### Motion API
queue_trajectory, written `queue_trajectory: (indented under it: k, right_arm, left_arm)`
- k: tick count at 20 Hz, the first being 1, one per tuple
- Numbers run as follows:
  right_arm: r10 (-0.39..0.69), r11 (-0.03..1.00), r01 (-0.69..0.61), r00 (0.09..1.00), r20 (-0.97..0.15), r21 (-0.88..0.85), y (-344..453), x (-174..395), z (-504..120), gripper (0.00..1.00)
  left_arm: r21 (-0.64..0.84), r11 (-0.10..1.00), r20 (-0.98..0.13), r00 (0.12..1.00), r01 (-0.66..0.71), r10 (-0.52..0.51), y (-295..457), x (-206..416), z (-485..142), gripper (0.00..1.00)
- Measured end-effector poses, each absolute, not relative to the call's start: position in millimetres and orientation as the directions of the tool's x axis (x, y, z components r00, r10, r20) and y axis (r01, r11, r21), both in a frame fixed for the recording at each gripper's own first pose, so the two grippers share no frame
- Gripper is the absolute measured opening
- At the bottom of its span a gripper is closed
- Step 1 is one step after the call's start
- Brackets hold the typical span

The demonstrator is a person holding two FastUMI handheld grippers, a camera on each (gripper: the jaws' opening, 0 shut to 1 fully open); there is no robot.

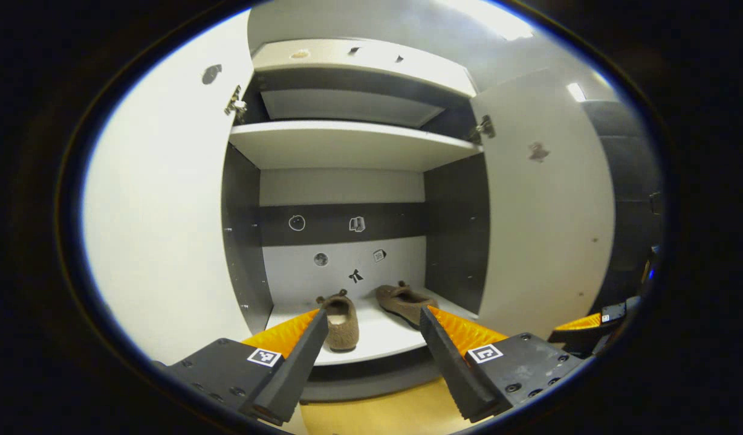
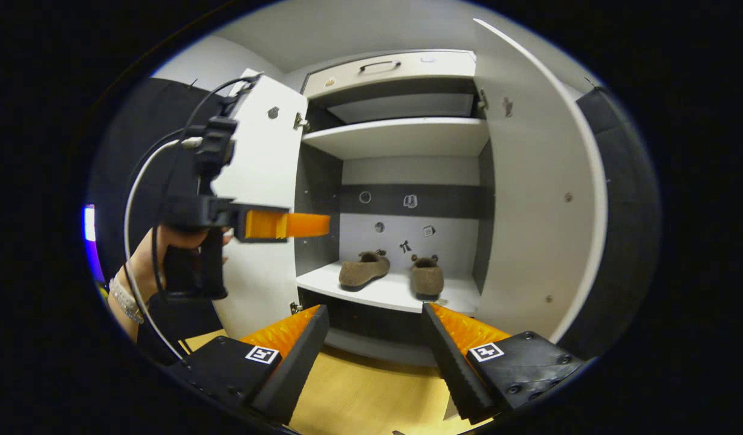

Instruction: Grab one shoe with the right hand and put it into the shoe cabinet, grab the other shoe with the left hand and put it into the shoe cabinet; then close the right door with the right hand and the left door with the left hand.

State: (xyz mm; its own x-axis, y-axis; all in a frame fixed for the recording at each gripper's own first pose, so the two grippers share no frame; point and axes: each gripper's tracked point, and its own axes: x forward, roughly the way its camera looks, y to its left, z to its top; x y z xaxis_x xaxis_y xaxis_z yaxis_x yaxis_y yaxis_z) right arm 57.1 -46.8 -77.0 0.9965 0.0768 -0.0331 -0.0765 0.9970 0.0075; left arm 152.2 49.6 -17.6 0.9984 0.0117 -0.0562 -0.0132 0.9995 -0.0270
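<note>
The left gripper (image 1: 371, 344) is held with fingers spread apart and nothing between them. Beyond them, two brown slippers are seen on the lower shelf (image 1: 377, 338) of the shoe cabinet (image 1: 347, 145): the left slipper (image 1: 341, 323) and the right slipper (image 1: 404, 301), apart from each other. The right gripper (image 2: 374, 338) is likewise spread and empty. Both doors, the left door (image 1: 165, 223) and the right door (image 1: 543, 211), are open.

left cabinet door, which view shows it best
The left gripper view: the left cabinet door spreads wide and unobstructed, swung open. In the right gripper view it is narrower and partly covered by the left claw.
</note>
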Motion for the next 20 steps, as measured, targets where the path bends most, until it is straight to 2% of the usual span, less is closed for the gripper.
queue_trajectory:
  k: [1, 3, 5, 6, 8, 10, 14, 16, 20]
  right_arm:
    - [0.053, 0.998, -0.052, 0.998, -0.034, 0.020, -54, 43, -71, 0.95]
    - [-0.017, 1.000, 0.017, 1.000, -0.012, 0.020, -81, 15, -57, 0.98]
    - [-0.123, 0.992, 0.123, 0.992, 0.002, 0.011, -122, -5, -51, 1.00]
    - [-0.183, 0.983, 0.183, 0.983, -0.001, 0.004, -149, -14, -53, 0.98]
    - [-0.266, 0.964, 0.266, 0.963, -0.033, -0.007, -192, -22, -62, 0.98]
    - [-0.303, 0.953, 0.302, 0.953, -0.027, -0.017, -223, -17, -59, 0.98]
    - [-0.319, 0.947, 0.319, 0.947, 0.030, -0.017, -255, 4, -38, 0.97]
    - [-0.308, 0.951, 0.308, 0.951, 0.037, -0.014, -265, 16, -34, 0.97]
    - [-0.250, 0.968, 0.250, 0.968, 0.020, -0.004, -264, 39, -35, 0.98]
  left_arm:
    - [-0.038, 0.999, -0.052, 0.999, 0.010, -0.012, 42, 129, -15, 0.96]
    - [-0.045, 0.998, -0.041, 0.998, 0.051, -0.053, 31, 91, -9, 0.96]
    - [-0.059, 0.996, -0.027, 0.997, 0.071, -0.072, 29, 59, -6, 0.96]
    - [-0.074, 0.994, -0.017, 0.997, 0.080, -0.081, 29, 44, -3, 0.96]
    - [-0.111, 0.988, 0.005, 0.994, 0.105, -0.105, 31, 22, 4, 0.96]
    - [-0.137, 0.981, 0.011, 0.991, 0.134, -0.134, 36, 5, 5, 0.96]
    - [-0.156, 0.985, -0.020, 0.997, 0.075, -0.079, 65, -15, -6, 0.98]
    - [-0.179, 0.982, -0.033, 0.998, 0.054, -0.061, 75, -22, -11, 0.95]
    - [-0.209, 0.978, 0.008, 1.000, 0.009, -0.007, 101, -32, -5, 0.95]
